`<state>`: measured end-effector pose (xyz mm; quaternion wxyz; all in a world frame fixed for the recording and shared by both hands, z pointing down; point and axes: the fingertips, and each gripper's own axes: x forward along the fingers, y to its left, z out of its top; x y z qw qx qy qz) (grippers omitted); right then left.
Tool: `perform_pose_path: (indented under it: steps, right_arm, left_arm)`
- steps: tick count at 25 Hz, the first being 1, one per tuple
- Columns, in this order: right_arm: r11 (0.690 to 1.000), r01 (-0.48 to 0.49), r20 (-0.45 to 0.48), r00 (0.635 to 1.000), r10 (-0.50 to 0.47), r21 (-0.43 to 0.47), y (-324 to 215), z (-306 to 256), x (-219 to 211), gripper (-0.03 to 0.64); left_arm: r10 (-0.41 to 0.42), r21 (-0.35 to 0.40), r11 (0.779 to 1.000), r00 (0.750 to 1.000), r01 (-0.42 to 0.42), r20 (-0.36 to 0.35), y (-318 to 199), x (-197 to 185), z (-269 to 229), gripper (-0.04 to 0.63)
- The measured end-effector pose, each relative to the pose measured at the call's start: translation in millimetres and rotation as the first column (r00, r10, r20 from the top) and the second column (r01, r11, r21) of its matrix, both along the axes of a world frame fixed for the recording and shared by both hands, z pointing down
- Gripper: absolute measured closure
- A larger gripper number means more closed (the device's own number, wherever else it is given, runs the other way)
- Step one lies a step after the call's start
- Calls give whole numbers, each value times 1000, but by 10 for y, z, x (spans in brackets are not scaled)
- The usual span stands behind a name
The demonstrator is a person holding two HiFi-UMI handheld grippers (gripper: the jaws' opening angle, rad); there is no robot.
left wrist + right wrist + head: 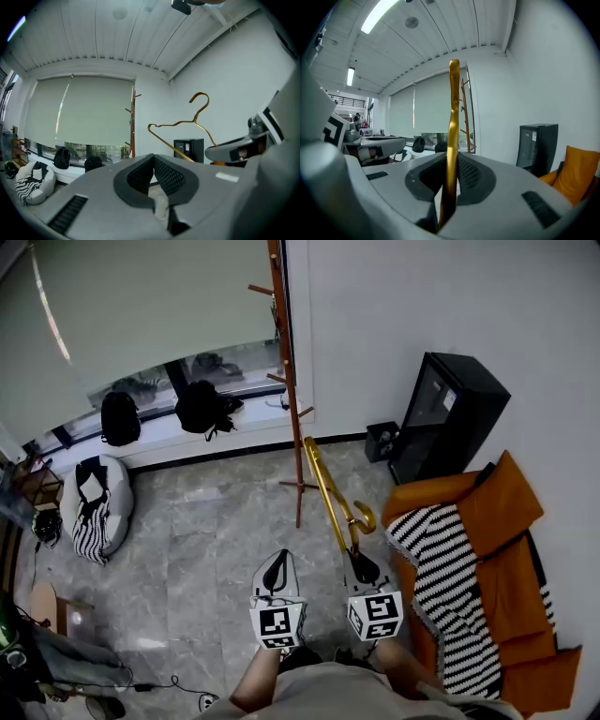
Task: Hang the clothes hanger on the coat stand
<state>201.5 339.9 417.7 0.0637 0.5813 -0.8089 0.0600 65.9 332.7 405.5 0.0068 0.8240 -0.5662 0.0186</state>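
Head view: my right tongs [361, 568] are clenched on the gold hanger [328, 491], gripping it at its near end. From there the hanger slants up and away over the marble floor [206, 531], with its hook curling off to the right. It is held in the air and rests on nothing. Its far end reaches toward the wooden coat stand [289, 381], which stands straight ahead against the white wall beside the window. In the left gripper view the hanger sits to the right of the stand and clear of it, none of it on a peg.

In the right gripper view the gold bar runs upright between the two black pads, and both pads press on it.

My left tongs [276, 570] are just to the left of the right ones, pointing the same way. Their pads are closed together at the tip, and nothing is between them.

To the right of the stand a black cabinet [448, 413] stands against the wall. Nearer on that side is an orange sofa [511, 549] with a black-and-white striped blanket [441, 577] spread over it. Far left, a pale beanbag [94, 502] lies on the floor with a striped cloth on it. Two black backpacks [119, 416] sit on the window ledge behind it.
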Motion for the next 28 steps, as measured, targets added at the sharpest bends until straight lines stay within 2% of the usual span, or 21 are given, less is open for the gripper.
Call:
perform_pose_path:
  steps: [12, 18, 24, 28]
  right_arm:
    - [1000, -10, -30, 1000, 10, 6, -390, -3, -508, 583]
    - [999, -38, -51, 998, 39, 11, -545, -12, -722, 583]
    - [999, -32, -67, 997, 30, -31, -678, 122, -977, 583]
    - [999, -12, -88, 996, 9, -31, -859, 126, -1057, 583]
  left_arm:
    - [26, -9, 1000, 1000, -26, -5, -403, -505, 46, 584]
    - [89, -12, 996, 996, -89, -1, -584, -648, 113, 584]
    - [96, -78, 992, 995, -96, 0, -689, -920, 350, 584]
    - [83, -95, 992, 997, -84, -8, -815, -998, 453, 584]
